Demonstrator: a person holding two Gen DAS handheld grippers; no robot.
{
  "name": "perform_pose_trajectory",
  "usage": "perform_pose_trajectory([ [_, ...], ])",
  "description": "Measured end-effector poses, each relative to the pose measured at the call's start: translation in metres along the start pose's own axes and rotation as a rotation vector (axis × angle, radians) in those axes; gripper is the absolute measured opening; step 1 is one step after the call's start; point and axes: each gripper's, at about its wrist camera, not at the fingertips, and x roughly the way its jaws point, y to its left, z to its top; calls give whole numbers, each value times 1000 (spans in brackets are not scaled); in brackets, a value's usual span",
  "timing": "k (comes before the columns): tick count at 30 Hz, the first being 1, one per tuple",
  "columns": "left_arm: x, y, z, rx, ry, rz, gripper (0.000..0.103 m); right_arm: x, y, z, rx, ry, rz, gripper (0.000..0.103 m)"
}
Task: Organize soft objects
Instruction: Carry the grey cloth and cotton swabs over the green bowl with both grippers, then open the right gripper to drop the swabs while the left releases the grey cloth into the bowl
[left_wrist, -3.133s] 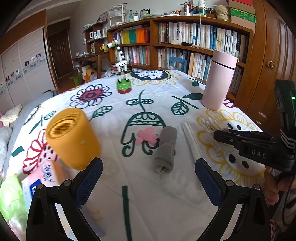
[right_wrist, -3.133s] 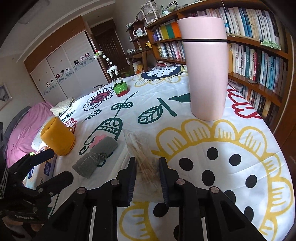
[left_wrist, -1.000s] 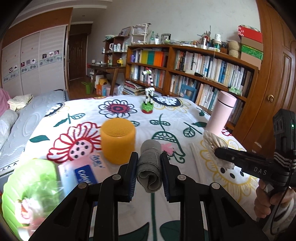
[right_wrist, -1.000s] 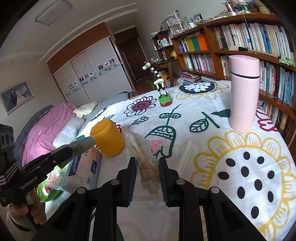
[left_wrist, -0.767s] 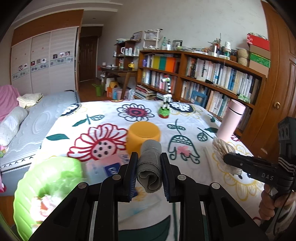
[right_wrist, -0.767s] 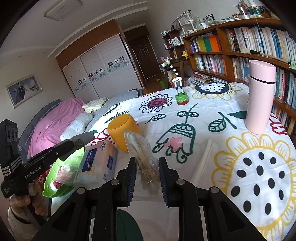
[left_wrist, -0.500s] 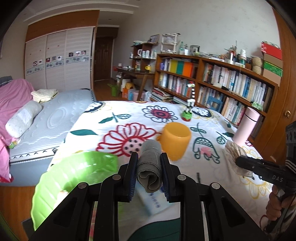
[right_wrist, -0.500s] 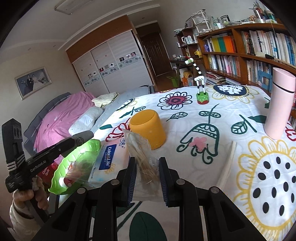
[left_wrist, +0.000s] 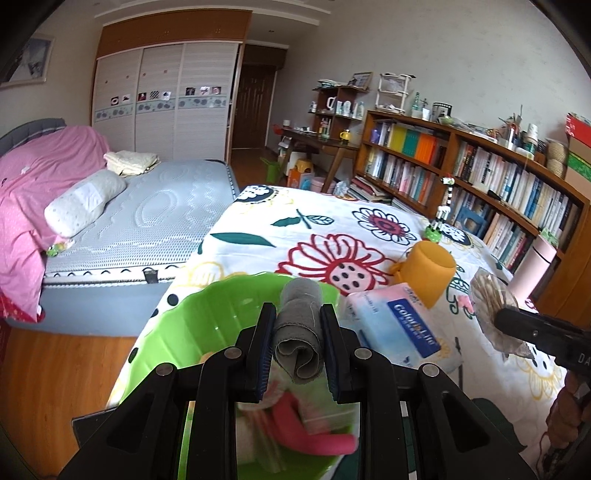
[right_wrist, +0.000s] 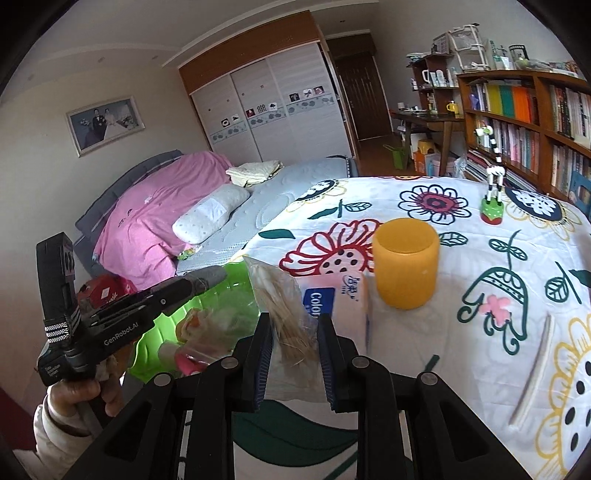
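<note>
**Q:** Since three seconds ago, what has moved?

**A:** Both grippers have swung away from the pink tumbler's side of the table, toward the bed side. The left gripper (left_wrist: 297, 347), which then hung open over a rolled grey cloth (left_wrist: 299, 328) lying on the tablecloth, now has that roll pinched between its blue-padded fingers (left_wrist: 263, 350), held above a bright green plastic basin (left_wrist: 207, 317).

**Q:** Where is the basin?

**A:** At the table's edge nearest the bed. Inside it lie soft, blurred things, one of them pink (left_wrist: 310, 435); I cannot tell what they are.

**Q:** And the other tool?

**A:** The right gripper (right_wrist: 294, 350) is clamped on a clear plastic bag of pale cotton swabs (right_wrist: 284, 310). The bag stands up between the fingers, just right of the basin and in front of a white and blue soft tissue pack (right_wrist: 332, 299).

**Q:** What else is on the table?

**A:** A white tablecloth printed with large flowers (right_wrist: 480, 229). An orange cylindrical cup (right_wrist: 405, 262) stands beside the tissue pack. Farther back is a small striped giraffe figurine on a green base (right_wrist: 492, 199). The pink cylindrical tumbler (left_wrist: 532, 269) stands at the far right in the left view, near a wooden bookshelf (left_wrist: 480, 177).

**Q:** Is a person visible?

**A:** A hand (right_wrist: 79, 391) with a white sleeve grips the left tool's handle.
</note>
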Motion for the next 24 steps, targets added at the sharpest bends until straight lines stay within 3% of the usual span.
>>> perform_pose_trajectory([
  [9, 3, 23, -11, -21, 5, 66, 29, 53, 38, 3, -69, 104, 36, 26],
  [11, 4, 26, -13, -37, 8, 74, 44, 62, 44, 2, -88, 121, 31, 26],
  [12, 3, 29, -14, -51, 2, 81, 60, 68, 47, 2, -96, 131, 25, 26],
  [13, 1, 33, -16, -65, -11, 93, 68, 75, 49, 2, -101, 145, 23, 26],
  [24, -22, 57, -15, -101, -106, 166, 75, 117, 77, 0, -203, 244, -10, 26],
])
